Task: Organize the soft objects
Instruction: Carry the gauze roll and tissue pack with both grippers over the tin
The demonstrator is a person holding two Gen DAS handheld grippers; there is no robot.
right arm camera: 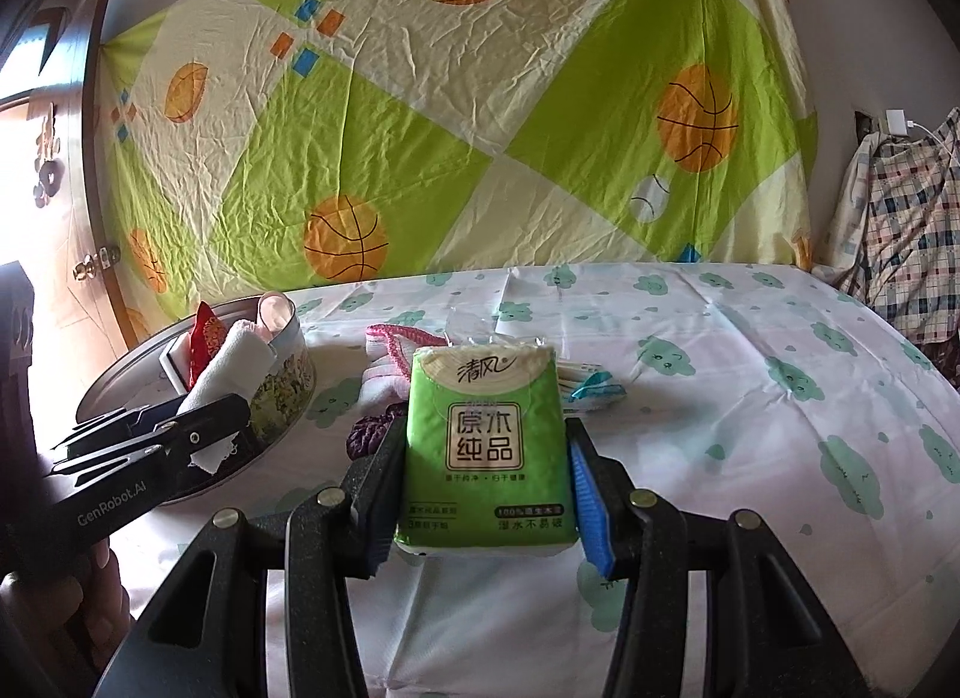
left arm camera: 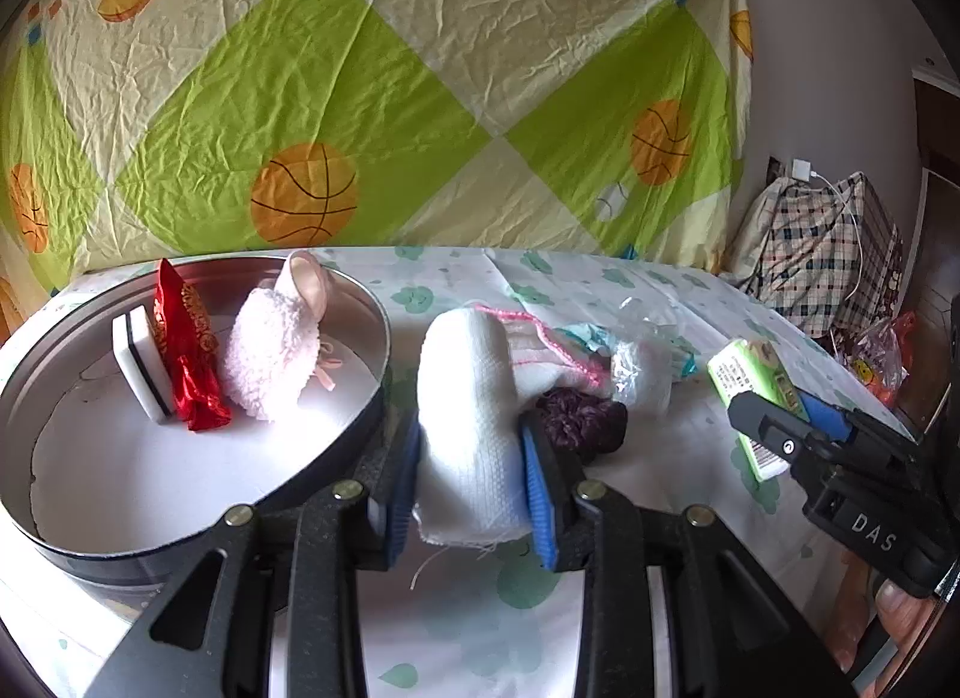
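We see our left gripper (left arm camera: 468,458) clamped on a rolled white cloth (left arm camera: 465,398), holding it just beside the right rim of the round tin (left arm camera: 366,416) at the bench's left side. Inside the tin stand a white sponge (left arm camera: 141,362), a red pouch (left arm camera: 186,356) and a fluffy pink slipper (left arm camera: 276,350), side by side near the far wall.

Our right gripper (right arm camera: 486,482) squeezes a green tissue pack (right arm camera: 486,434) by its two sides, upright, over the middle of the bench (right arm camera: 750,398).

Behind the cloth, on the bench's clouded cover, lie a dark purple scrunchie (left arm camera: 579,419), a white towel with pink trim (left arm camera: 540,356), a crumpled clear bag (left arm camera: 642,362) and a teal packet (right arm camera: 591,389), all close together. A checked bag (left arm camera: 822,254) sits beyond the bench's far right corner.
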